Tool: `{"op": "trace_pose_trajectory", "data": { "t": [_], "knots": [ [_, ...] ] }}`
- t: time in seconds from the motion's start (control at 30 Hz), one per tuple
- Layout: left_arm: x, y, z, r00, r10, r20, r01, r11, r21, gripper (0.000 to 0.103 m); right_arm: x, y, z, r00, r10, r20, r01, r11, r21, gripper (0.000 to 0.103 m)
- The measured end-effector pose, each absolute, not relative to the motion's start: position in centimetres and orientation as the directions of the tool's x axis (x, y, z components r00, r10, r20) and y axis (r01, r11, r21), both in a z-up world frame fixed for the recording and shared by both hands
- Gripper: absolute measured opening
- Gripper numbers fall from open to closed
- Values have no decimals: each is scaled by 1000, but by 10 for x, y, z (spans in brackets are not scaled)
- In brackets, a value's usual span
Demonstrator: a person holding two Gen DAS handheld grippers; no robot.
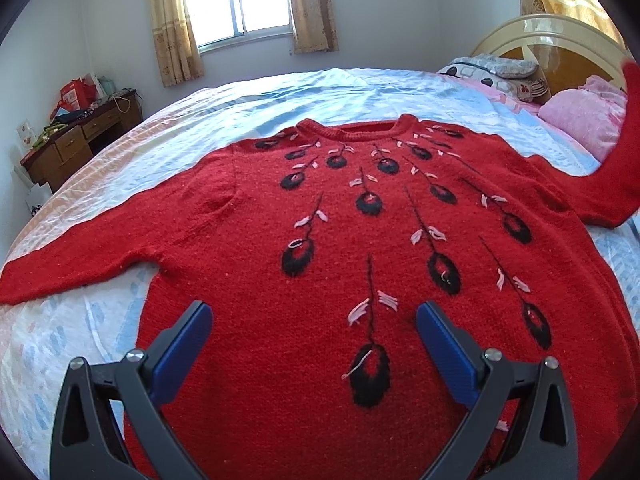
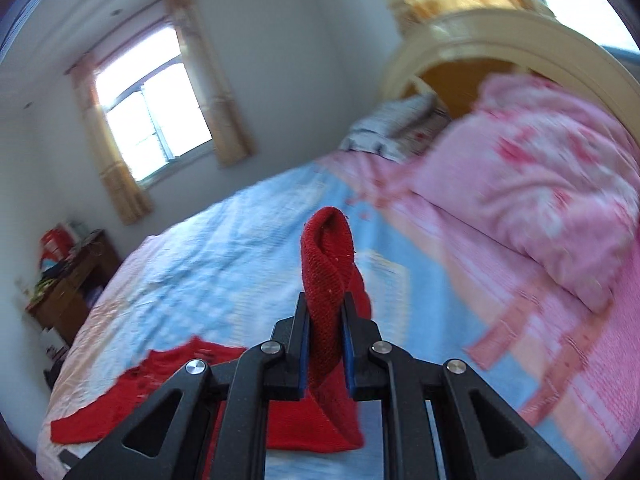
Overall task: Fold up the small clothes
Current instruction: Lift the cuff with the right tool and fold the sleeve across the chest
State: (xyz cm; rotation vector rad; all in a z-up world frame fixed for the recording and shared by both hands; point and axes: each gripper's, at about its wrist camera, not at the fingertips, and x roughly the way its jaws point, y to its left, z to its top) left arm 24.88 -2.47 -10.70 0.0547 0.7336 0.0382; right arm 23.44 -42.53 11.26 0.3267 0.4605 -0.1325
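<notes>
A red knitted sweater point(image 1: 340, 216) with black and pink feather motifs lies face up and flat on the bed, collar away from me. Its left sleeve point(image 1: 80, 264) stretches out flat. My left gripper point(image 1: 314, 314) is open and empty, hovering over the sweater's lower hem. The right sleeve point(image 1: 624, 152) is lifted up at the right edge of the left wrist view. My right gripper point(image 2: 325, 308) is shut on that sleeve's cuff point(image 2: 328, 256) and holds it above the bed; the sweater's body point(image 2: 152, 392) lies below to the left.
The bed has a pale blue and pink sheet point(image 1: 248, 96). A pink quilt point(image 2: 540, 184) and pillows point(image 1: 496, 68) lie at the headboard point(image 1: 560, 40) on the right. A wooden desk point(image 1: 80, 140) with clutter stands at the far left wall under the window point(image 1: 236, 0).
</notes>
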Motion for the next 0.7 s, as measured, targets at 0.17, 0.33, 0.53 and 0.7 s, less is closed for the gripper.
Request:
{"op": "trace_pose_trajectory", "data": {
  "t": [0.17, 0.33, 0.53, 0.7],
  "knots": [
    [247, -20, -107, 748, 24, -663, -6, 1000, 30, 103, 257, -343, 138, 902, 65, -426, 47, 968, 247, 13],
    [245, -16, -107, 756, -2, -654, 1, 1000, -2, 103, 285, -255, 132, 875, 197, -442, -104, 969, 225, 13],
    [241, -9, -106, 768, -33, -639, 1, 999, -50, 103, 324, -148, 63, 786, 317, -530, -234, 947, 220, 13],
    [237, -4, -104, 782, -36, -622, -14, 997, -75, 103, 358, -100, -24, 650, 411, -640, -288, 912, 293, 13]
  ]
}}
